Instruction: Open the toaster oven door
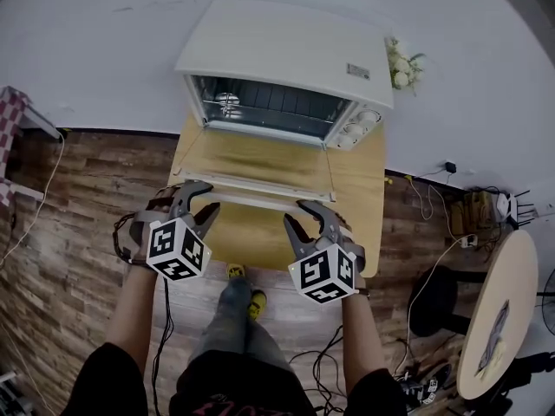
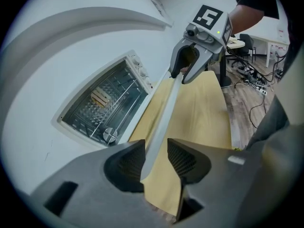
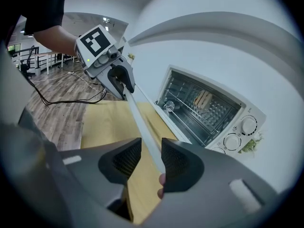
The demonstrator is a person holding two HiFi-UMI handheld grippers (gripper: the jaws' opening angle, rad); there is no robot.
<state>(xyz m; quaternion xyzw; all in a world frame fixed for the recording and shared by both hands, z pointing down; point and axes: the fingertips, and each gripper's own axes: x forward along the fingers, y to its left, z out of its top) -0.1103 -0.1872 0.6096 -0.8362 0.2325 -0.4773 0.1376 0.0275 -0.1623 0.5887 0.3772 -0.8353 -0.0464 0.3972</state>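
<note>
The white toaster oven (image 1: 286, 50) stands at the back of a small wooden table (image 1: 364, 189). Its glass door (image 1: 260, 159) hangs fully down and lies about flat, so the wire rack inside (image 2: 102, 108) shows. The door's white bar handle (image 1: 251, 199) runs along its near edge. My left gripper (image 1: 201, 204) straddles the handle's left end (image 2: 164, 113); the bar lies between the pads with a gap beside it. My right gripper (image 1: 308, 219) straddles the right end (image 3: 137, 118) in the same way, with table showing between the bar and one pad. Both stand open.
White flowers (image 1: 403, 63) sit to the right of the oven against the white wall. A round table (image 1: 503, 310) and a dark stool (image 1: 438, 302) stand at the right, with cables on the wood floor. My feet (image 1: 243, 289) are below the table's near edge.
</note>
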